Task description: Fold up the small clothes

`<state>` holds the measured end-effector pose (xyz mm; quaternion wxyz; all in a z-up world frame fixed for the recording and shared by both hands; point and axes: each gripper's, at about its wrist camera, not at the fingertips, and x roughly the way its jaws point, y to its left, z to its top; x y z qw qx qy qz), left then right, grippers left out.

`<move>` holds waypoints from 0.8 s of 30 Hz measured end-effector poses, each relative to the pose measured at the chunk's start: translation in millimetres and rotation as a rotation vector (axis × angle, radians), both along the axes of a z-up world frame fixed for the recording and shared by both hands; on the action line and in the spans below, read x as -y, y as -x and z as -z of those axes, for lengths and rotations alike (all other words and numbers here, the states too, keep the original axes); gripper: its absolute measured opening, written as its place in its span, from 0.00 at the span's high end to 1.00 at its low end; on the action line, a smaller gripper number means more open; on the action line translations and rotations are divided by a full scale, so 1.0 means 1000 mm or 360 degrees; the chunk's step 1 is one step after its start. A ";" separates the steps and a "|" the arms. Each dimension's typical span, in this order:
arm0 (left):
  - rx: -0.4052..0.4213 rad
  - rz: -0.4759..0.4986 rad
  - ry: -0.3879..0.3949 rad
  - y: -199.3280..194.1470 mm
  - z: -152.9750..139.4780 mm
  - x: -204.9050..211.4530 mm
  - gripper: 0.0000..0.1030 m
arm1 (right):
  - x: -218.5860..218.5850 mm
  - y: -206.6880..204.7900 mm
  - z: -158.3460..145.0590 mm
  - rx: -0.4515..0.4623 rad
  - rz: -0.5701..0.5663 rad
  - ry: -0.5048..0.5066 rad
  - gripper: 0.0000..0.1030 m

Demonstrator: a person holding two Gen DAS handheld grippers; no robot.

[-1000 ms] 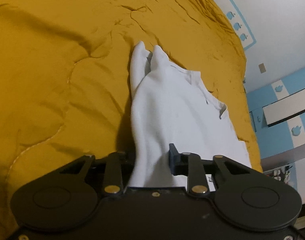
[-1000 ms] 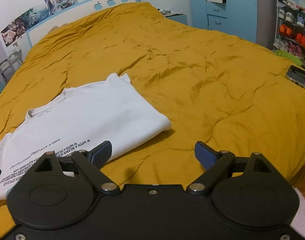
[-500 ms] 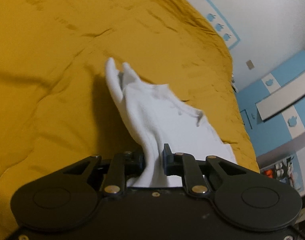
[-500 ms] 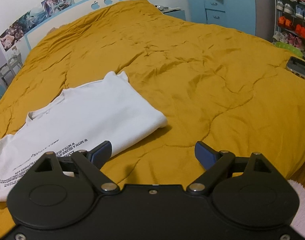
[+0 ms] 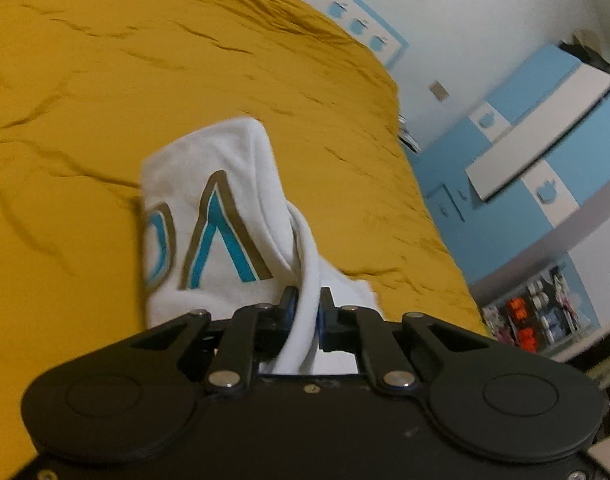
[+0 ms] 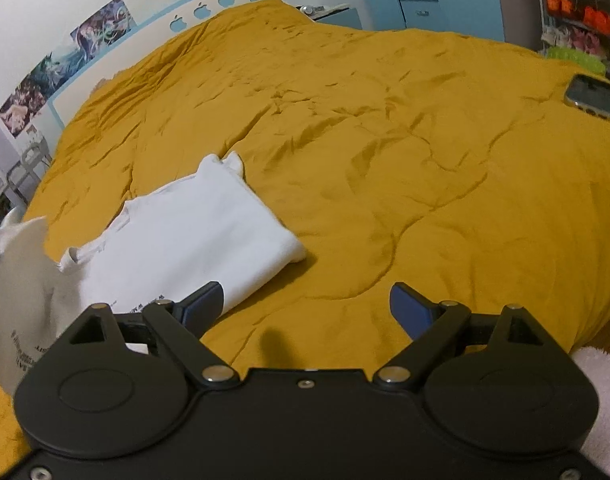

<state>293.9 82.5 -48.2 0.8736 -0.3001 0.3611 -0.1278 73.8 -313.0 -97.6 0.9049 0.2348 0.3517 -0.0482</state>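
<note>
A white T-shirt (image 6: 193,240) lies partly folded on the mustard bed cover (image 6: 385,160). My left gripper (image 5: 305,300) is closing its jaws tight on a bunched edge of the shirt (image 5: 209,216), and the pads press the fabric. That edge hangs lifted off the bed, with its blue and brown print facing the left wrist camera. In the right wrist view the raised part (image 6: 21,280) shows at the left edge, blurred. My right gripper (image 6: 307,304) stands open over bare cover, just right of the shirt's folded side, with nothing between its fingers.
A phone (image 6: 593,98) lies on the cover at the far right, near the bed's edge. Blue cabinets (image 6: 417,0) and a shoe shelf (image 6: 577,20) stand beyond the bed. A fluffy white item (image 6: 601,392) sits at the lower right.
My left gripper has risen with the shirt's edge, turning it over so the print shows, and its jaws have narrowed onto the fabric. The right gripper has shifted slightly, still open.
</note>
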 end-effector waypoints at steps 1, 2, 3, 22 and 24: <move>0.0005 0.0028 0.0008 -0.005 0.000 0.012 0.94 | 0.004 0.000 0.000 0.0006 0.0004 -0.0009 0.11; 0.0007 0.0055 0.0024 -0.010 0.000 0.025 0.94 | 0.008 0.000 0.000 0.0013 0.0007 -0.0014 0.11; 0.0005 0.0087 0.0044 -0.016 0.002 0.041 0.94 | 0.013 0.000 -0.001 0.0025 0.0007 -0.0013 0.11; -0.0031 0.0479 -0.0059 -0.019 0.028 0.177 0.34 | 0.052 -0.002 -0.005 0.0146 -0.0027 -0.0059 0.11; 0.0020 0.0363 -0.0151 -0.010 0.021 0.145 0.30 | 0.048 -0.004 -0.010 0.0217 -0.0078 -0.0072 0.11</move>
